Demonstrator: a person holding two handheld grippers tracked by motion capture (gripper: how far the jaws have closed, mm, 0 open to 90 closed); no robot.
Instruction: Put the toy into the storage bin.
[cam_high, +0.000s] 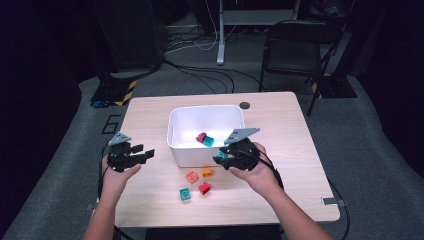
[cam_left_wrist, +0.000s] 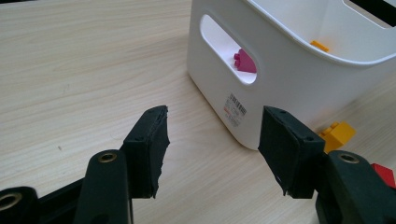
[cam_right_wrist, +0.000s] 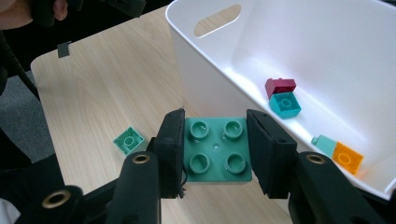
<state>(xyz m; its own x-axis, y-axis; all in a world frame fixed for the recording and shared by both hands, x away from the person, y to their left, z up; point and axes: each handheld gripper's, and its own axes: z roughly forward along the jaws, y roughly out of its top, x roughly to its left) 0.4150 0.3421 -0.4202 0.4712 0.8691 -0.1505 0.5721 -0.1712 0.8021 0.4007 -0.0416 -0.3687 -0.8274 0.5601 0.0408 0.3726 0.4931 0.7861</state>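
Right gripper (cam_right_wrist: 215, 154) pinches my green four-stud brick (cam_right_wrist: 216, 150) at the white bin's (cam_high: 176, 150) near rim; I'd lift clear over it before releasing. Left gripper (cam_left_wrist: 212, 140) hangs spread.

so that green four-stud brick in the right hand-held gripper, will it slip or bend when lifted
Probably not: the green four-stud brick looks like hard moulded plastic, so stiff. The right hand-held gripper presses flat opposite sides, which should hold. It looks small and likely light.
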